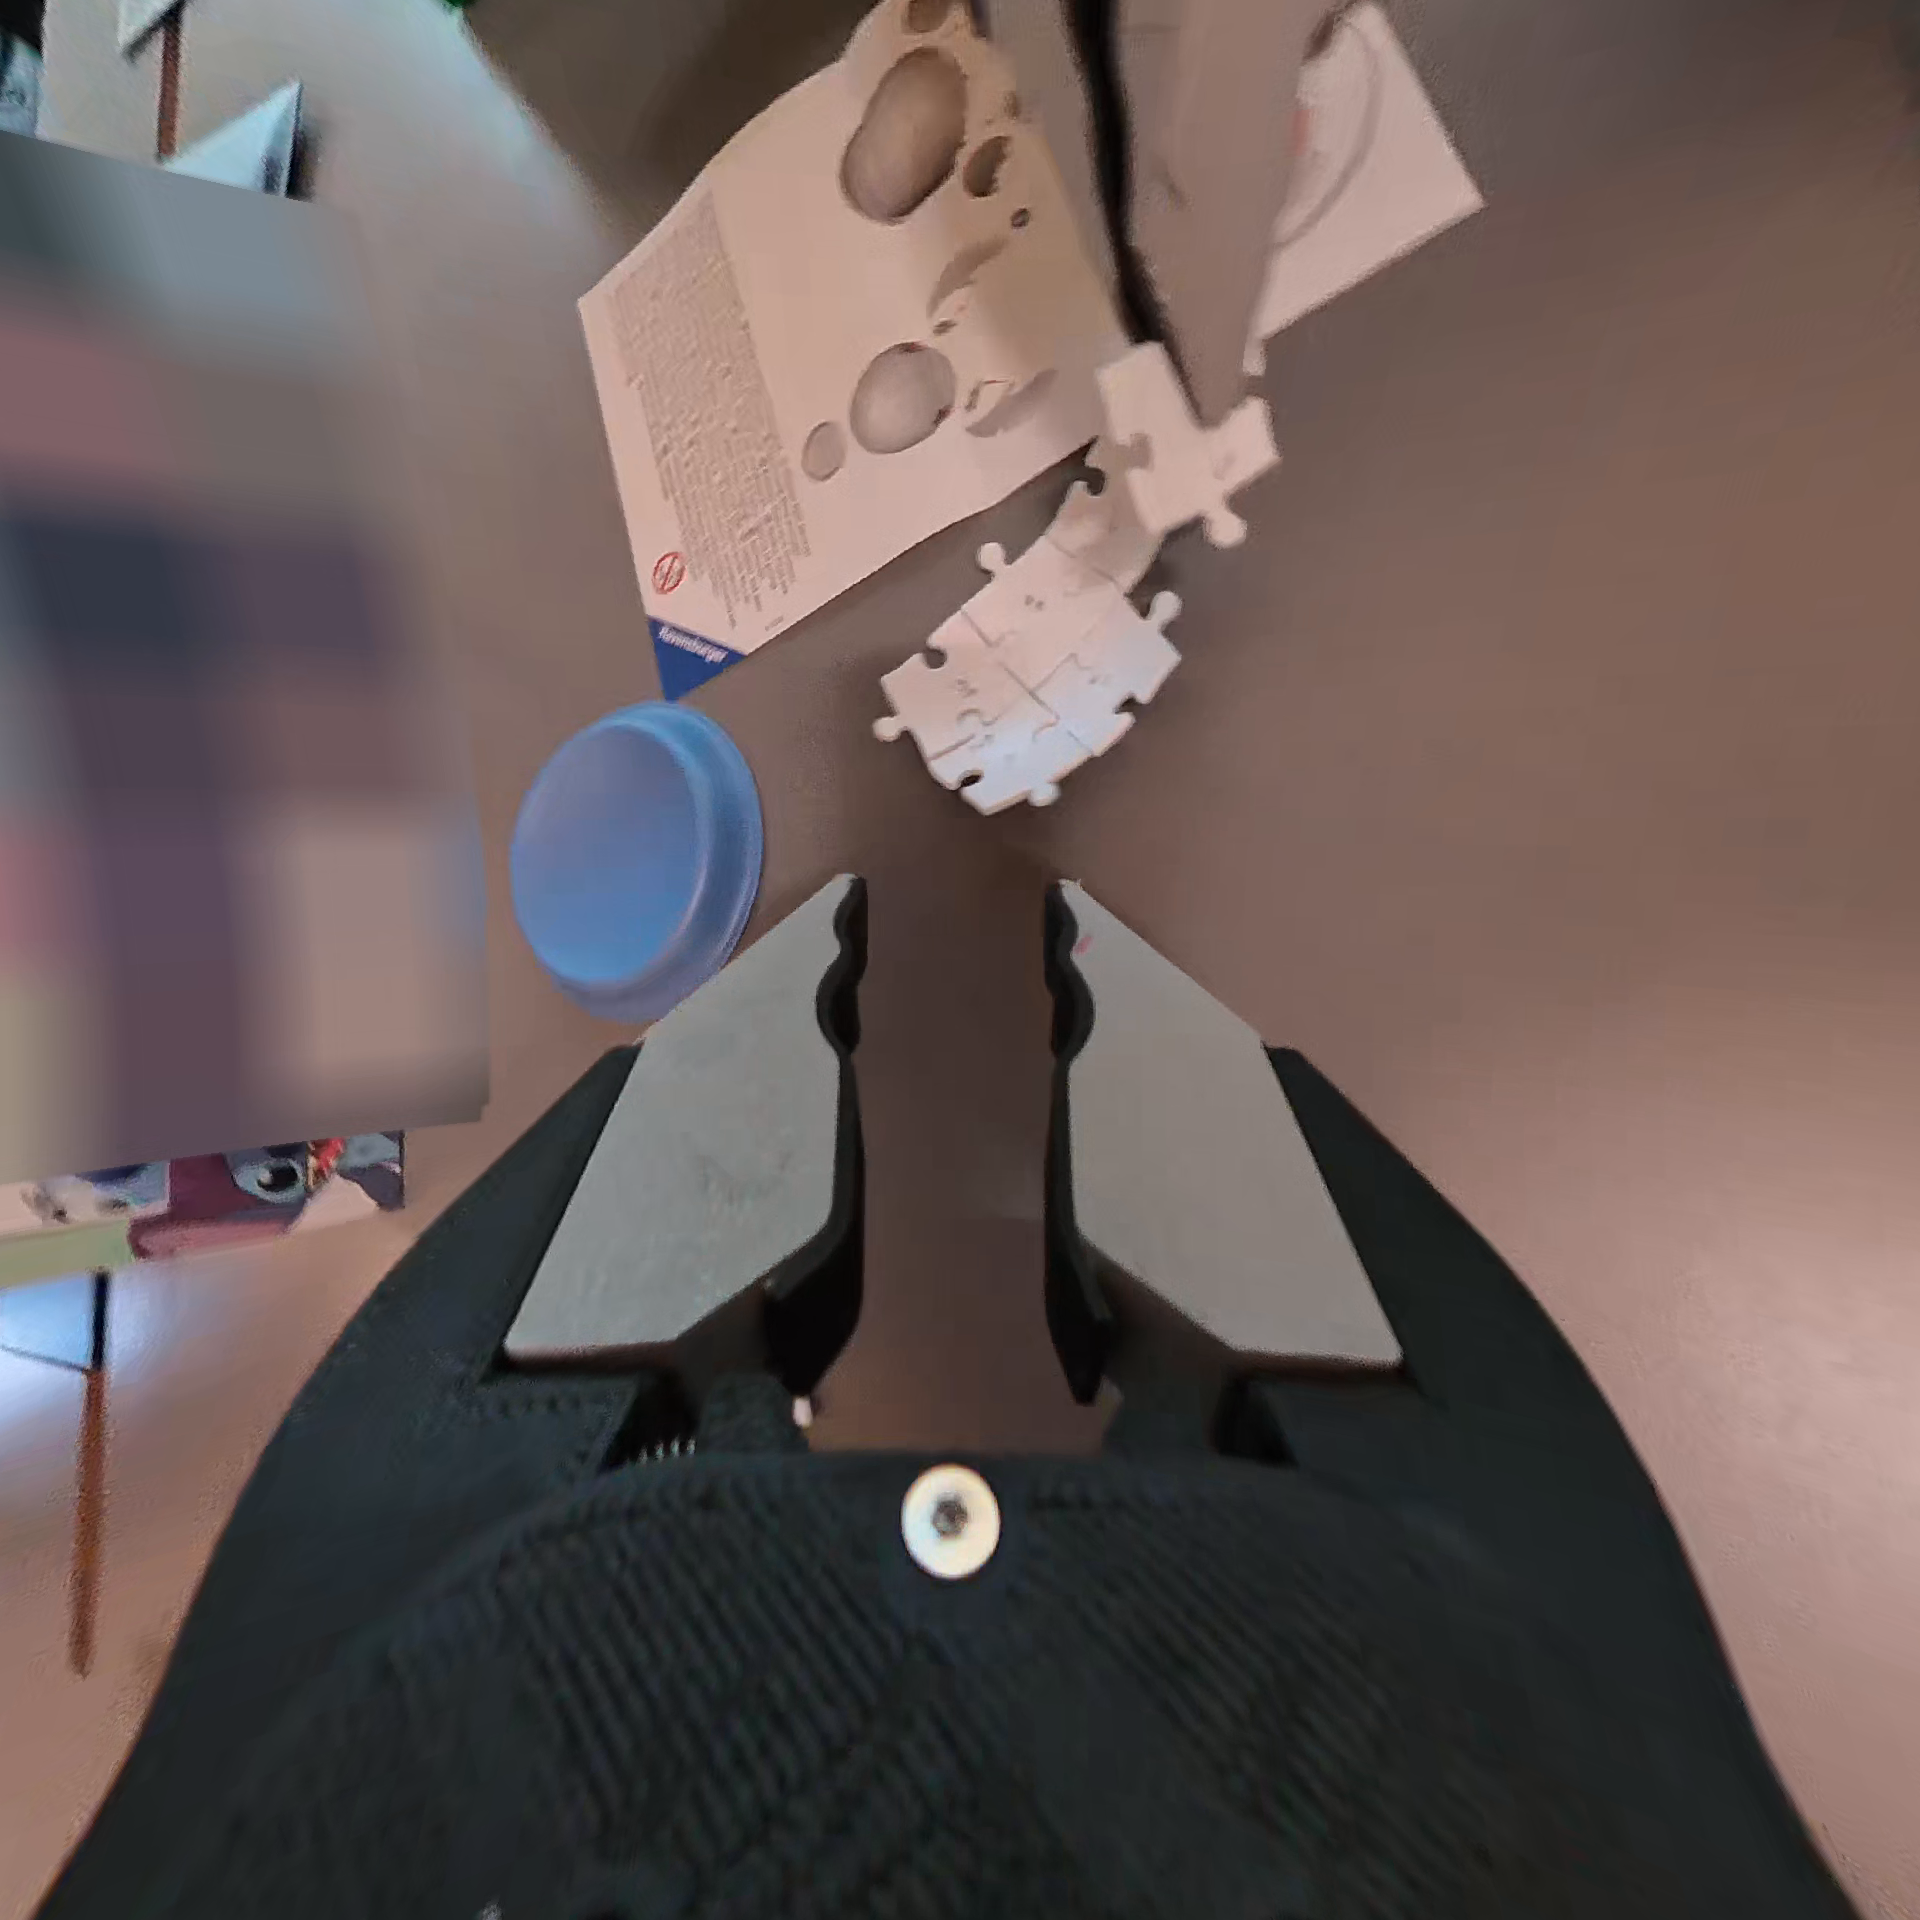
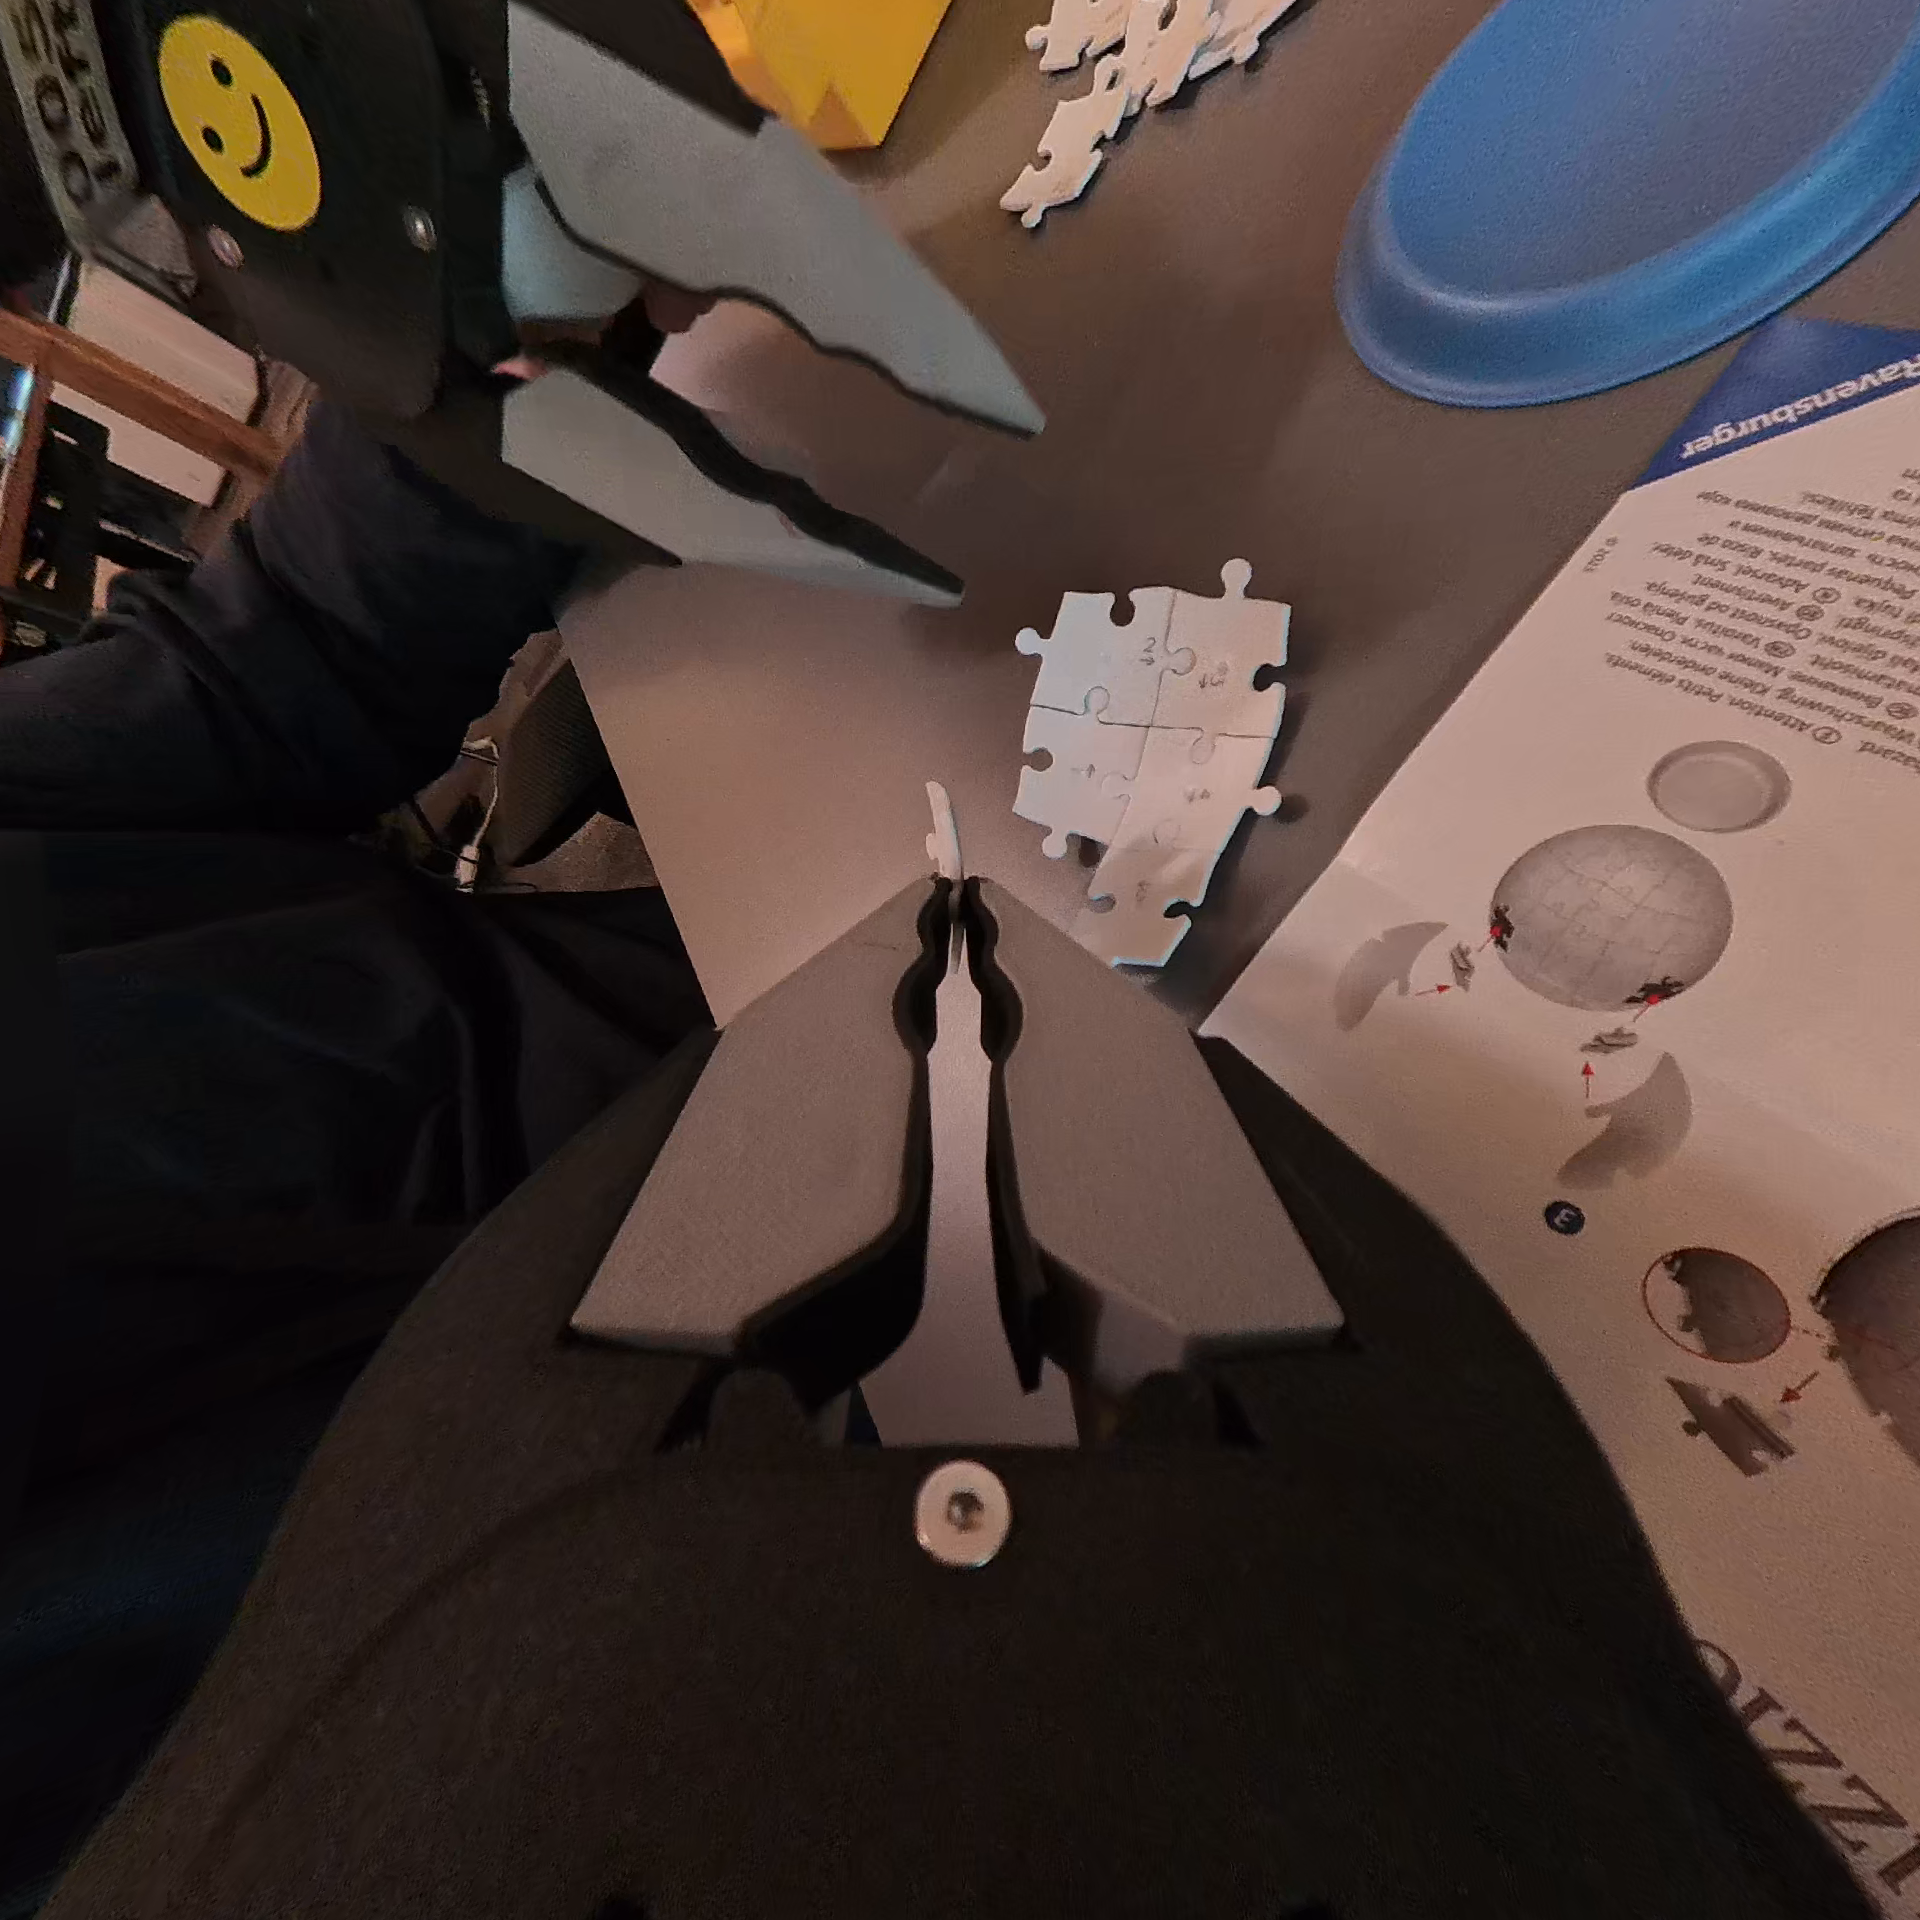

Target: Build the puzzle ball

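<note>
Puzzle pieces (image 2: 1153, 748), joined in a white patch, lie at frame centre just beyond the right gripper (image 2: 958, 894), which pinches a single piece (image 2: 943, 831), while the left gripper (image 1: 956, 904) hangs open nearby.

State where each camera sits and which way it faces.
Left wrist view: on the left gripper, open, looking down at the joined puzzle pieces and blue stand.
Right wrist view: on the right gripper, shut on a puzzle piece; the left gripper shows.
Shared: joined pieces, stand, instruction sheet.
</note>
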A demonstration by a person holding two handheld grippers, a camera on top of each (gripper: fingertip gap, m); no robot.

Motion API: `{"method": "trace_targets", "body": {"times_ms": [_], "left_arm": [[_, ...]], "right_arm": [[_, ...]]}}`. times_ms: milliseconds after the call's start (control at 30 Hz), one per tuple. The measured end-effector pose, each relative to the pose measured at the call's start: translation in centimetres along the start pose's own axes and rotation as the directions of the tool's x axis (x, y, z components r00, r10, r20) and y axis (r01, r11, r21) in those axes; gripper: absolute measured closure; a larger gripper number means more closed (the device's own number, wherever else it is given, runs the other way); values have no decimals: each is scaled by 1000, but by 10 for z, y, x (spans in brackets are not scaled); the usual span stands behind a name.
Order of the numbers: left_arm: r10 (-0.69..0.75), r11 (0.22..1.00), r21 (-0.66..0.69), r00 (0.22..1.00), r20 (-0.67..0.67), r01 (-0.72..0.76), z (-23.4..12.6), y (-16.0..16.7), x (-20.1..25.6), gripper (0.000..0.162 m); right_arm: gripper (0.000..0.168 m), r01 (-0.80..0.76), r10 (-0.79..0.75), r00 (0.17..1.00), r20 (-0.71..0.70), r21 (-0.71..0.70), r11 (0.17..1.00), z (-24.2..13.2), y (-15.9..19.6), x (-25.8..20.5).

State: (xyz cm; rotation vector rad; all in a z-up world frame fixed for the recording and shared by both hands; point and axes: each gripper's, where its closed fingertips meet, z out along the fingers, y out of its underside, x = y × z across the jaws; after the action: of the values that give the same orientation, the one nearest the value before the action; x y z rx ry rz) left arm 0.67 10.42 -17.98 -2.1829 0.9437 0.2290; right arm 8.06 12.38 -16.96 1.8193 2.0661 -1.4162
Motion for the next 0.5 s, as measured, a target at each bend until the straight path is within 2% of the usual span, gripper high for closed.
{"method": "trace_targets", "body": {"times_ms": [167, 500], "left_arm": [[209, 976, -67, 978, 7, -208, 12, 6, 9, 133], [427, 904, -78, 901, 79, -421, 28, -8, 7, 133]], "right_arm": [[168, -9, 8, 1000, 4, 22, 1000, -7, -3, 1], [168, -28, 28, 999, 30, 1, 1000, -14, 5, 3]]}}
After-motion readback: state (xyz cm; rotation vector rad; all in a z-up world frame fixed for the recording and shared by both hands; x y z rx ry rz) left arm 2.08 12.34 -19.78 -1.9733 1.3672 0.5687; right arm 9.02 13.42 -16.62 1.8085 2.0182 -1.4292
